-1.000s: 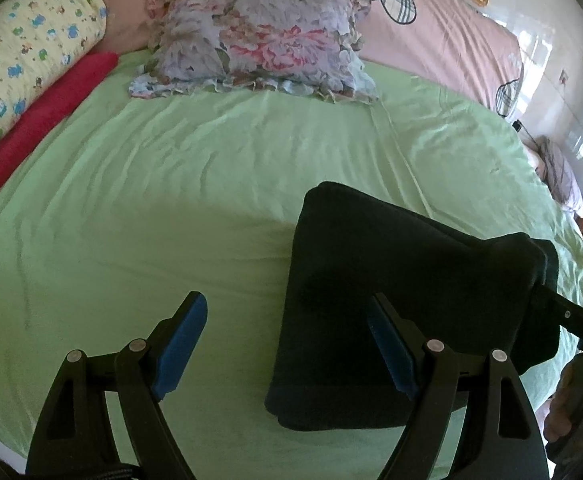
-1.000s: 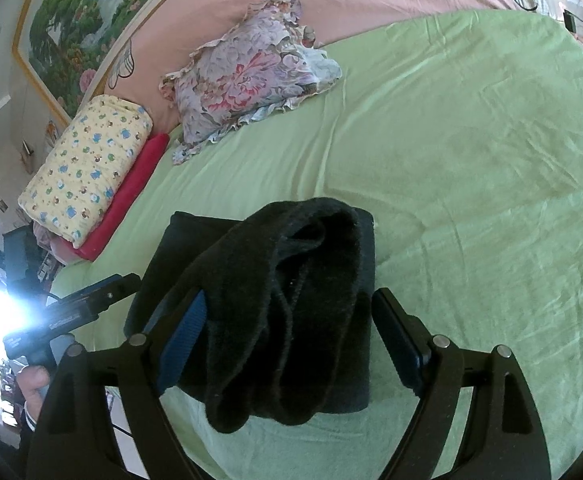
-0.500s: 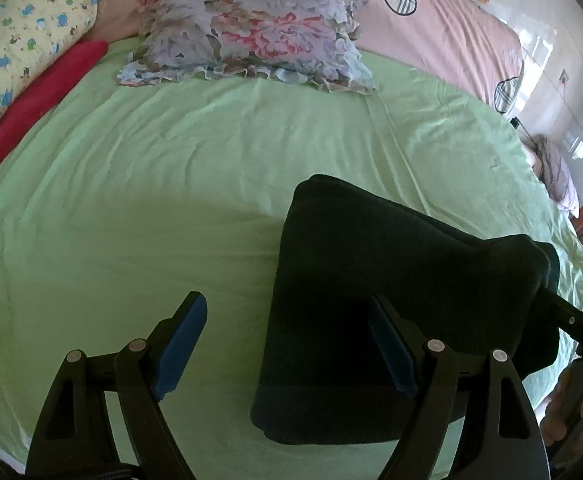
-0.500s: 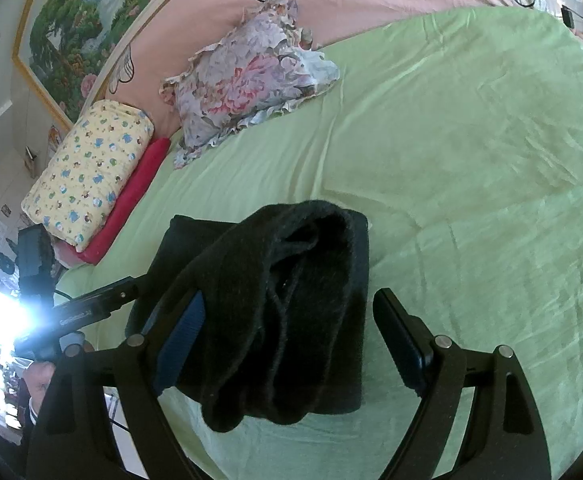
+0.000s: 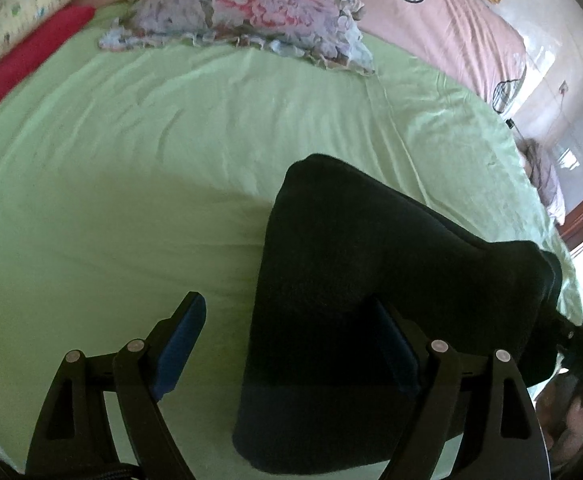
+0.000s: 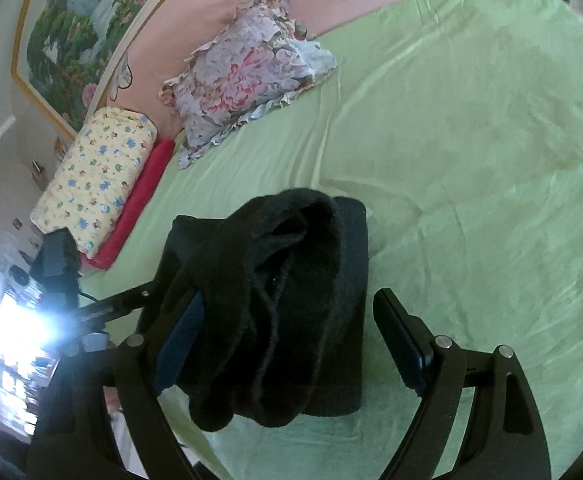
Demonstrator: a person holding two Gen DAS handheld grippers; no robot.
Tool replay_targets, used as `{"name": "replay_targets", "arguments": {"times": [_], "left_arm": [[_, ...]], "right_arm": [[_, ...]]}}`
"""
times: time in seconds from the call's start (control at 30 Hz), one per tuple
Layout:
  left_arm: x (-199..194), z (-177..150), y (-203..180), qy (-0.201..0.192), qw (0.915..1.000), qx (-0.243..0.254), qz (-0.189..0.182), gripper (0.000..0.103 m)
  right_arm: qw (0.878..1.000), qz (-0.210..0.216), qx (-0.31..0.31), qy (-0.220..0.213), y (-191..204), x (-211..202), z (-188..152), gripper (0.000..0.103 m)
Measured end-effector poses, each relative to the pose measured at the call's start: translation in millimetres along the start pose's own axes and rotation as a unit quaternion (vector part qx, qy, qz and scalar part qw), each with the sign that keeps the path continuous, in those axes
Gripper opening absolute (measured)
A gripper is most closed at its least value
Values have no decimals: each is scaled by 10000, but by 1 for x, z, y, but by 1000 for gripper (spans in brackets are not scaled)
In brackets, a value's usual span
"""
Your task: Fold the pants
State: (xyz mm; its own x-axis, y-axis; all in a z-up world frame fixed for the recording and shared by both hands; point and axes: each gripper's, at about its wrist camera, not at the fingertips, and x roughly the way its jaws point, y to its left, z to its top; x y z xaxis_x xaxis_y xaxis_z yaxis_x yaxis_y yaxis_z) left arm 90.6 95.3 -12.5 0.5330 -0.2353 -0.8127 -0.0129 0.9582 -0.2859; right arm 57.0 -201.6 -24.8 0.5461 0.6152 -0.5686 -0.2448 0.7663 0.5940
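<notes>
The black pants (image 5: 371, 300) lie folded into a thick bundle on the green sheet (image 5: 131, 200) near the bed's front edge. In the right wrist view the pants (image 6: 283, 300) show a bulging rolled end facing me. My left gripper (image 5: 291, 340) is open, its left finger over bare sheet and its right finger over the pants. My right gripper (image 6: 291, 336) is open, with the bundle's rolled end between its fingers and draped over its left finger. The left gripper's finger also shows in the right wrist view (image 6: 123, 300) beside the pants.
A floral pillow (image 5: 251, 4) lies at the head of the bed against a pink headboard cover (image 5: 451, 20). A yellow patterned roll (image 6: 99, 176) and a red roll (image 6: 139, 200) lie at the left side. A framed painting (image 6: 75, 20) hangs behind.
Both grippers have moved forward slightly toward the pants, so the bundle looks larger. Both grippers stay open and the pants keep their shape.
</notes>
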Motion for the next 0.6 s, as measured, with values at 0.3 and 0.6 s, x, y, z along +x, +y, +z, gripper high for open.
{"name": "replay_targets", "arguments": {"times": [0.3, 0.6], "left_arm": [[20, 3, 5, 209, 9974, -165, -664, 46], [5, 7, 2, 104, 9961, -147, -860, 29]], "right_arm": [[9986, 407, 275, 213, -11, 11, -4, 80], [9983, 517, 227, 172, -7, 15, -3, 52]]}}
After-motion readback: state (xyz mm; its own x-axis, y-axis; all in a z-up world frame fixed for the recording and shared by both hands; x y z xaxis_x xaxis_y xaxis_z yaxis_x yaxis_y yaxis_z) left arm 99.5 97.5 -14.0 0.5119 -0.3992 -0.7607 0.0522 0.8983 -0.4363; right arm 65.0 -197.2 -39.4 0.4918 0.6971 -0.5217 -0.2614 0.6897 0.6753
